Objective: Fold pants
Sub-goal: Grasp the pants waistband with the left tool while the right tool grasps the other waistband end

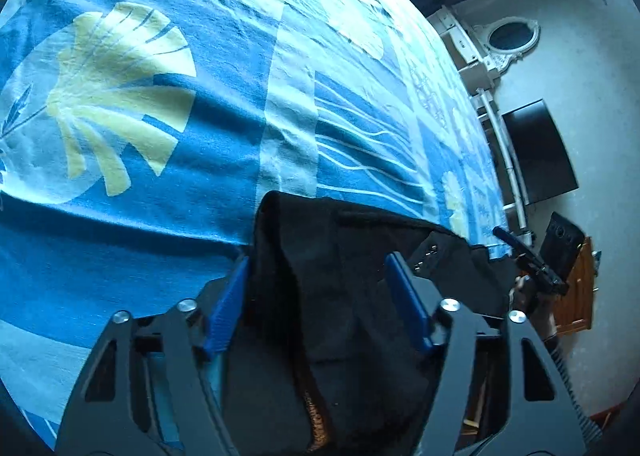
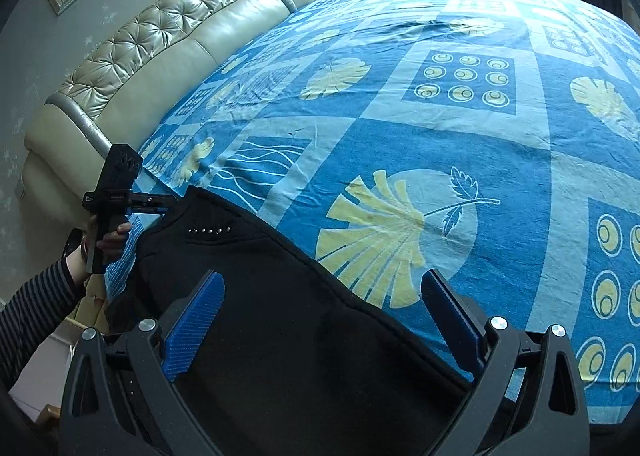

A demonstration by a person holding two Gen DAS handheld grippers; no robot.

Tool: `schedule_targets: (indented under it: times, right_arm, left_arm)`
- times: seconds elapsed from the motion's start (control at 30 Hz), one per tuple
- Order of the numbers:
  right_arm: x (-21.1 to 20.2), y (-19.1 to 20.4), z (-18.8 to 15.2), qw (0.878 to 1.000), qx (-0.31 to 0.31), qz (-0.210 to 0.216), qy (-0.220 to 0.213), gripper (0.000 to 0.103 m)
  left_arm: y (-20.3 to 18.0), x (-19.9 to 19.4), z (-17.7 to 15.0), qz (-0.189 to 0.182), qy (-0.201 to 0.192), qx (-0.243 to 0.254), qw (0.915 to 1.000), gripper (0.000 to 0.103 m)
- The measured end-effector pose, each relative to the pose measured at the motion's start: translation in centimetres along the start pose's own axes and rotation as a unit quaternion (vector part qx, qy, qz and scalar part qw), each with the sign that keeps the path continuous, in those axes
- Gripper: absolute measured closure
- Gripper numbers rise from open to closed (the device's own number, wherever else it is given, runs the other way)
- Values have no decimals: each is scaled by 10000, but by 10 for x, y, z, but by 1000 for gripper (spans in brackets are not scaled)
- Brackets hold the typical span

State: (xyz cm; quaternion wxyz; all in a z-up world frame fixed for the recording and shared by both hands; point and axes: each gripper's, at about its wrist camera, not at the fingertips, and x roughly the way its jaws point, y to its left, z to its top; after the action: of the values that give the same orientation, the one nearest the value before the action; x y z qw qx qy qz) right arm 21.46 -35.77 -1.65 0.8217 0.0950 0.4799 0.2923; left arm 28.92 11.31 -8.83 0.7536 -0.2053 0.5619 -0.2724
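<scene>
Black pants (image 2: 288,296) lay at the edge of the blue patterned bed (image 2: 460,143). Left claw (image 1: 320,276) straddled the waistband, blue pads apart, unclenched. Right claw (image 2: 324,296) gaped wide over the cloth, grasping nothing.

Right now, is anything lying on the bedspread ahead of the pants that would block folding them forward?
Nothing visible. The black pants lie between both sets of tongs, left tongs and right tongs, and the blue patterned bedspread beyond them shows only wrinkles.
</scene>
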Motion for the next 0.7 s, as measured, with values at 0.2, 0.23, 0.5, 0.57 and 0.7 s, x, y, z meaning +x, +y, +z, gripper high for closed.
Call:
schedule_targets:
  times: [0.2,0.23,0.5,0.57,0.7]
  right_arm:
    - [37,-1,8,9961,-300,-216,802,5]
    - [43,1,8,9943,-386,-233,968,5]
    - [46,7,8,9902,-335,-643,1191,97]
    - [31,15,10,9926,-355,-733,900,99]
    - [-2,39,0,9969,-454,-459,446,100]
  left_arm:
    - [-15,8,2,532,103,548,9970,64]
    - [-19,9,2,665,33,589,9960,63]
    - [-36,17,7,901,121,969,9911,92]
    - [-40,4,5,826,-47,1011,9914,93]
    - [-47,-27,-4,368,-441,977,9936,94]
